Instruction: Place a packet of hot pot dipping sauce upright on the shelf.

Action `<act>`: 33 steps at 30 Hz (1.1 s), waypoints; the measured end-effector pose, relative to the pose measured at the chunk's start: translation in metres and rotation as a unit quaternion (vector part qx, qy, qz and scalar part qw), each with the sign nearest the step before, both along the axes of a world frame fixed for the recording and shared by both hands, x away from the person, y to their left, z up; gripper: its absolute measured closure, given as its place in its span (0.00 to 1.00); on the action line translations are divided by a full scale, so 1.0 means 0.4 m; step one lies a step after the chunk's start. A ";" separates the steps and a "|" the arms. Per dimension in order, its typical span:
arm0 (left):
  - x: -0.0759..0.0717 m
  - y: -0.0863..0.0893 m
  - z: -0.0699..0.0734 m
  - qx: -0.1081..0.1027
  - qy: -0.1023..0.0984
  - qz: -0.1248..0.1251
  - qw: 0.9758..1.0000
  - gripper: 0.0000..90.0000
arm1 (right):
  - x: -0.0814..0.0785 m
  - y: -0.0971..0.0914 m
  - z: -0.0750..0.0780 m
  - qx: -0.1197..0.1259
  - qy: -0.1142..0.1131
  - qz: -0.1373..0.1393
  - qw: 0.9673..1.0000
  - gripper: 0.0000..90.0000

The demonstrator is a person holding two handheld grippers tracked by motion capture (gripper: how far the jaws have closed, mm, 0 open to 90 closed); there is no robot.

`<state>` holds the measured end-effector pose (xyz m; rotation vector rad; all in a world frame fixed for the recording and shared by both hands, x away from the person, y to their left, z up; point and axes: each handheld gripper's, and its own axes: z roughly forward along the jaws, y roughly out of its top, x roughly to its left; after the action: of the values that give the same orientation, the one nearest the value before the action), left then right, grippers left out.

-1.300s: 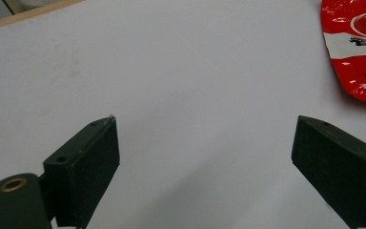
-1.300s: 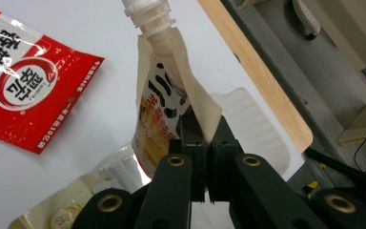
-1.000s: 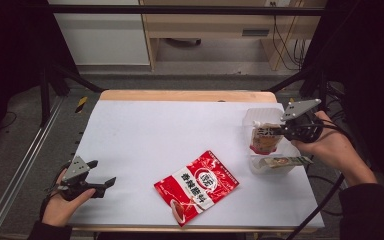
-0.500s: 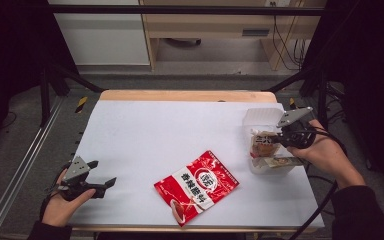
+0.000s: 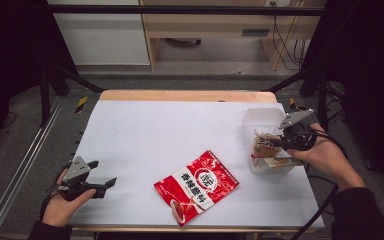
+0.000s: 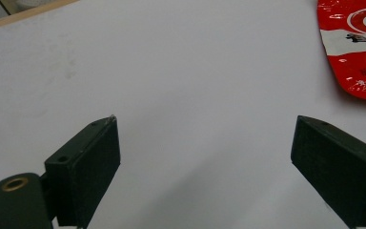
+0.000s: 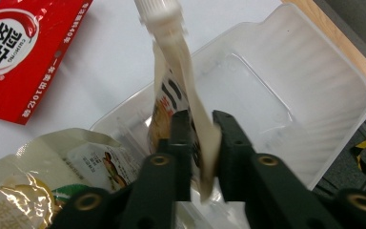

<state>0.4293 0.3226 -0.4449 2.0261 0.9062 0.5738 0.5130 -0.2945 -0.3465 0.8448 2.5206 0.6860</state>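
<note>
While its jaws ease apart, right tool (image 7: 198,143) sandwiches pouch (image 7: 181,90) over the clear box (image 7: 314,109).

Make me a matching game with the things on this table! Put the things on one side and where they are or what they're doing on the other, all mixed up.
Things:
1. red bag
2. left tool
3. cream pouch
4. clear box

Places or states:
A. between the right tool's jaws
B. lid open, at the table's right edge
C. flat on the table, near the front
D. jaws wide apart, nothing between them

Pairs: 1-C, 2-D, 3-A, 4-B
</note>
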 end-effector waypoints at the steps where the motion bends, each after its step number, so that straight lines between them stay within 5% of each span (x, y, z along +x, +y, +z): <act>1: 0.000 0.000 0.000 0.000 0.000 0.000 1.000 0.10 | -0.002 -0.001 0.003 0.001 -0.002 -0.001 1.000 0.82; 8: 0.000 -0.001 -0.001 0.002 0.000 0.001 1.000 0.10 | -0.047 0.023 0.048 0.030 -0.037 -0.015 0.999 0.39; 15: 0.000 -0.005 -0.001 0.006 -0.001 -0.001 1.000 0.10 | -0.133 0.110 0.121 0.028 -0.103 0.000 0.994 0.25; 18: -0.001 -0.008 -0.002 0.007 -0.001 -0.002 1.000 0.10 | -0.170 0.161 0.134 0.033 -0.114 0.007 0.993 0.22; 22: -0.003 -0.014 -0.002 0.010 -0.001 -0.006 1.000 0.10 | -0.208 0.223 0.113 0.050 -0.116 0.007 0.992 0.20; 33: -0.005 -0.021 -0.003 0.010 0.000 -0.008 1.000 0.10 | -0.278 0.339 -0.021 0.070 -0.109 -0.009 0.992 0.12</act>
<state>0.4274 0.3143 -0.4463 2.0499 0.8860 0.5752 0.4018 -0.1587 -0.3549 0.7925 2.2891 0.9063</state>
